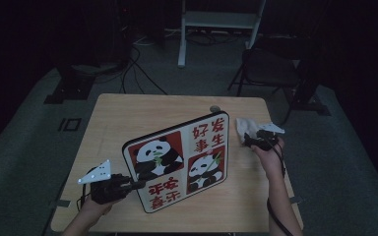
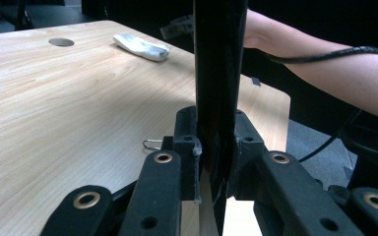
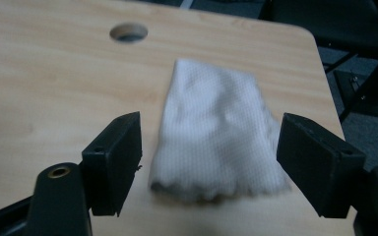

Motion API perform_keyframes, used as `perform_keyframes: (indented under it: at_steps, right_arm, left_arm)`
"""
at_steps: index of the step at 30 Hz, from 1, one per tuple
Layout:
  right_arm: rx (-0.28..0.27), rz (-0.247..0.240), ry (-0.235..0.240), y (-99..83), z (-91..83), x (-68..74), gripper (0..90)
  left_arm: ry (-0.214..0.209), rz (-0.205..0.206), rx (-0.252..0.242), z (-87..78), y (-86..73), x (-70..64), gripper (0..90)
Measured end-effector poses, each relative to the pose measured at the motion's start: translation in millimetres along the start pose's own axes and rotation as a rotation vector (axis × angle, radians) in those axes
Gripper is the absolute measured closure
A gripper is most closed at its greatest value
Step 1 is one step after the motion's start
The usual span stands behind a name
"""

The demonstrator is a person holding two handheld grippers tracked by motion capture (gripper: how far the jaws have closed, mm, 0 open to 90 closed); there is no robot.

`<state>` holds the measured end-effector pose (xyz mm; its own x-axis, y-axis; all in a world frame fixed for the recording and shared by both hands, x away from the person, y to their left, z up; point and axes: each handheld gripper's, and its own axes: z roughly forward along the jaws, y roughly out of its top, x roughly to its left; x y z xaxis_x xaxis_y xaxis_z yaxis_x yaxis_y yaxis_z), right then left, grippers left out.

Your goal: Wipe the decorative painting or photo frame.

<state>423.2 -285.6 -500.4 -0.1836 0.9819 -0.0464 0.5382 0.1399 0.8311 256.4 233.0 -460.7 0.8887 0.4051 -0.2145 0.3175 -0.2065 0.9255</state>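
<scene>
The left gripper (image 1: 137, 185) is clamped on the lower left edge of the panda board (image 1: 179, 160), holding it upright on the table (image 1: 118, 118). The right gripper (image 3: 209, 157) stands released, jaws wide, with the white cloth (image 3: 216, 142) lying flat between and just ahead of them, not yet grasped. Judgement: board secured; picking up the cloth and wiping the board remain outstanding.
</scene>
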Motion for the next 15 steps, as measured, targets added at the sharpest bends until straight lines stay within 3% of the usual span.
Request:
perform_keyframes:
  at_steps: [5, 7, 12, 15]
  right_arm:
    - [-0.015, 0.020, 0.001, 11.4, 17.8, 1.5, 22.1]
    - [-0.019, -0.006, -0.004, 13.3, 26.7, 2.1, 22.1]
    - [0.021, 0.016, -0.020, 14.7, 48.8, -1.4, 18.7]
    - [0.044, 0.014, -0.061, 11.7, 60.2, -5.3, 18.8]
  left_arm:
    - [-0.006, -0.001, -0.001, 0.1, -0.1, 0.1, 78.7]
    - [-0.007, -0.001, -0.002, 0.2, -0.3, 0.0, 78.8]
    - [-0.006, 0.005, 0.001, 0.2, -0.1, -0.4, 78.7]
    - [-0.004, 0.011, 0.006, 0.0, 0.4, -1.1, 78.6]
